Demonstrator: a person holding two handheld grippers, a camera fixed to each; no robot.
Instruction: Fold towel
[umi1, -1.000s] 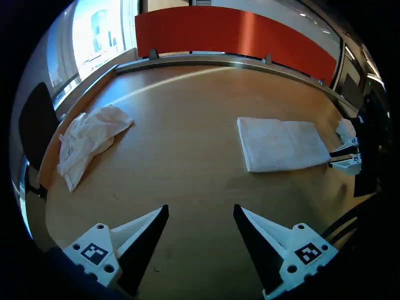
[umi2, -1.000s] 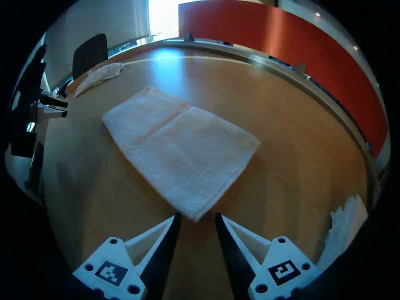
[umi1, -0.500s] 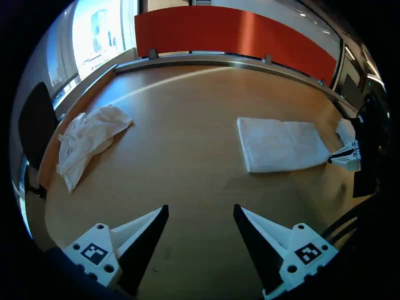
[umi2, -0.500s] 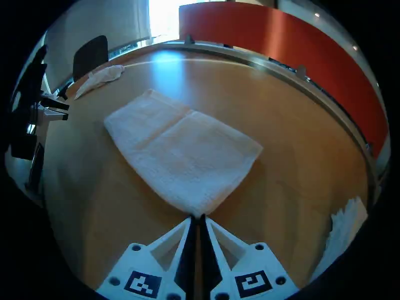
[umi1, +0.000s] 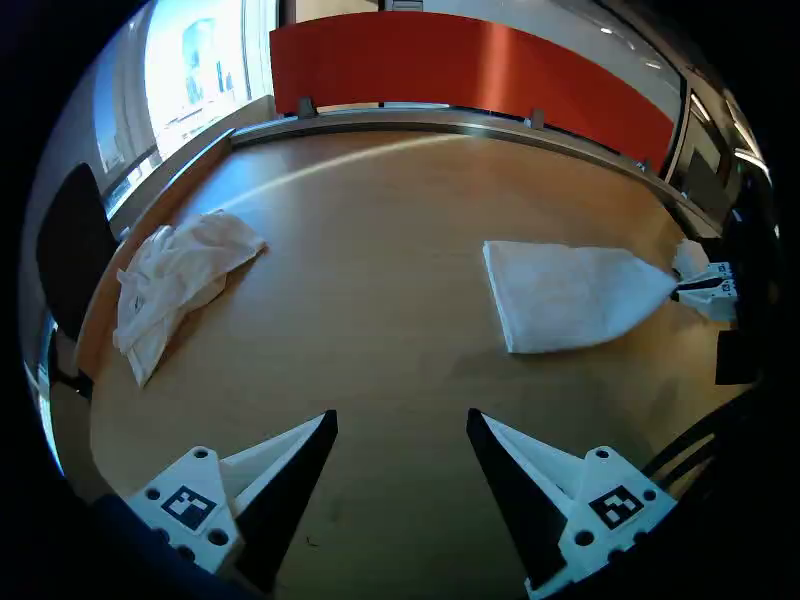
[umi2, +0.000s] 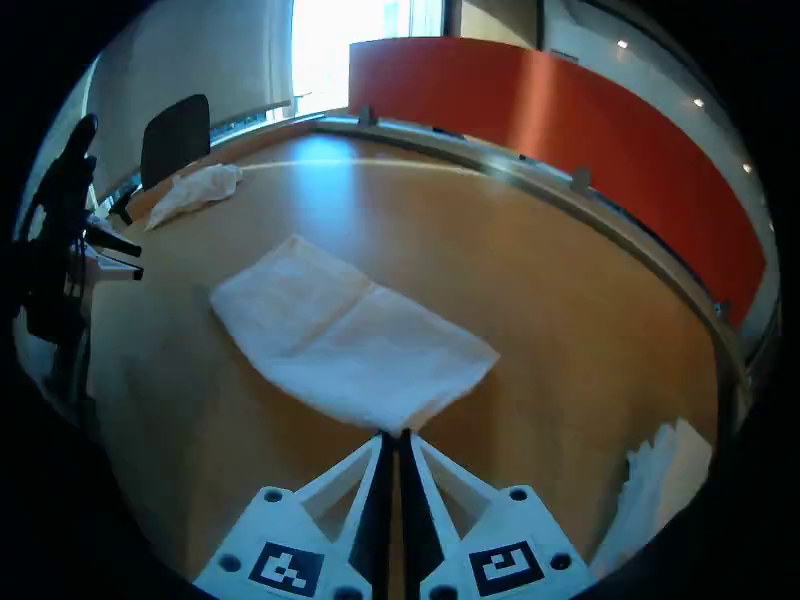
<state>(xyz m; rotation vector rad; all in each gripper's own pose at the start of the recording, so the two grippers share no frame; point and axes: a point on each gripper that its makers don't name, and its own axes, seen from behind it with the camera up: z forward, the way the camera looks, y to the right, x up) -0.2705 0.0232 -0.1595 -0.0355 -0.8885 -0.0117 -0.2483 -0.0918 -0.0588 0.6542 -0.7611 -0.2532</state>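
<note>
A folded white towel (umi1: 570, 295) lies on the wooden table (umi1: 380, 230), to the right in the left gripper view. My right gripper (umi2: 393, 438) is shut on its near corner and holds that corner up off the table, so the towel (umi2: 350, 345) slopes down away from it. The same gripper (umi1: 703, 287) appears at the towel's right tip, which is drawn to a point. My left gripper (umi1: 400, 414) hovers open over bare wood, well short of the towel, with nothing between its fingers. It also appears far off (umi2: 112, 257) at the left edge.
A crumpled white cloth (umi1: 175, 275) lies near the table's left edge, beside a dark chair (umi1: 70, 250). Another white cloth (umi2: 655, 480) sits by my right gripper. A red partition (umi1: 460, 70) and a metal rail (umi1: 450, 122) close off the far side.
My right gripper went from slightly open to shut on the towel's corner, then lifted and pulled it, dragging the towel into a point. The left gripper stayed put.
</note>
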